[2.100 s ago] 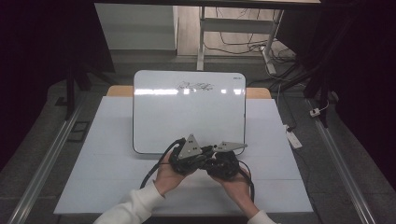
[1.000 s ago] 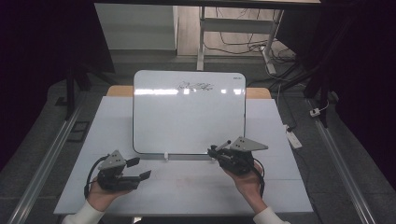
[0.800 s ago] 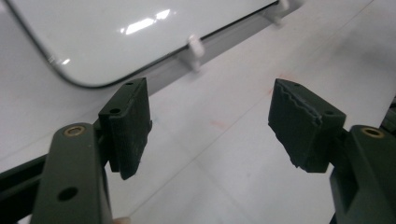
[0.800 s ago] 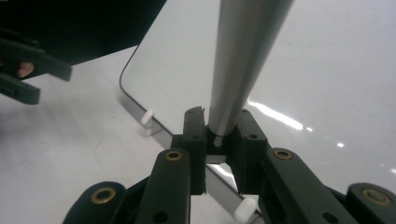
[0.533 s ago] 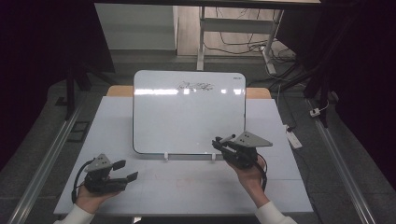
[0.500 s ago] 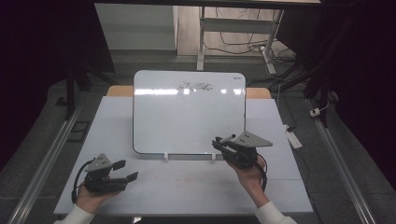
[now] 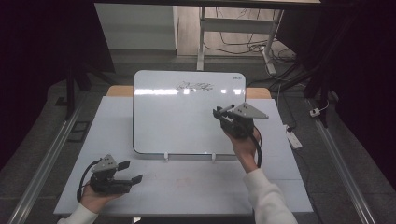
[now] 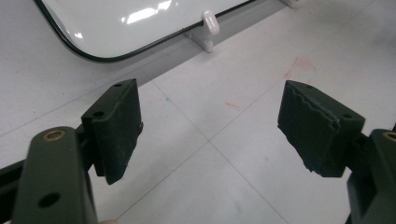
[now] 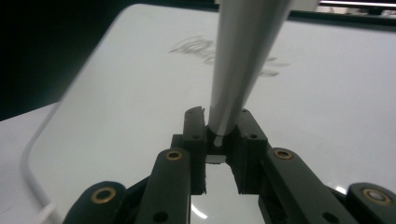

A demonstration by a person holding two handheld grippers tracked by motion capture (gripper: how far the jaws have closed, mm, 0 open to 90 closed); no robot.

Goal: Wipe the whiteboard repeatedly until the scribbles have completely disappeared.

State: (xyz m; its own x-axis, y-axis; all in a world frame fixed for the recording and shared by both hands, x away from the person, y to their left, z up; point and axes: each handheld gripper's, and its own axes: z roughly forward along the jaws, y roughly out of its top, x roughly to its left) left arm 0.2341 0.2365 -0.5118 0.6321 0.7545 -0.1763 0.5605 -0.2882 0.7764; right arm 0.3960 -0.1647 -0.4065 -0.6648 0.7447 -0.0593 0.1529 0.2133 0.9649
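Note:
A white whiteboard [image 7: 187, 116] leans on the white table [image 7: 196, 186], with a dark scribble [image 7: 194, 86] near its top edge. My right gripper [image 7: 219, 113] is raised in front of the board's right half, shut on a grey marker [image 7: 227, 108]. In the right gripper view the marker [image 9: 243, 60] rises from between the jaws of the right gripper [image 9: 217, 123] toward the scribble [image 9: 196, 46]. My left gripper [image 7: 130, 171] rests low at the table's front left. Its jaws have just been opening. In the left gripper view the left gripper [image 8: 217, 128] stands open over bare table.
Two white clips [image 7: 166, 156] hold the board's lower edge. Faint red marks [image 8: 299, 65] stain the table. A white power strip [image 7: 293, 135] lies off the table's right side, and metal rails [image 7: 42, 172] run along both sides.
The right hand has lifted the marker up and away, from the board's lower right corner onto its face. The left gripper stayed in place and its jaws spread wider.

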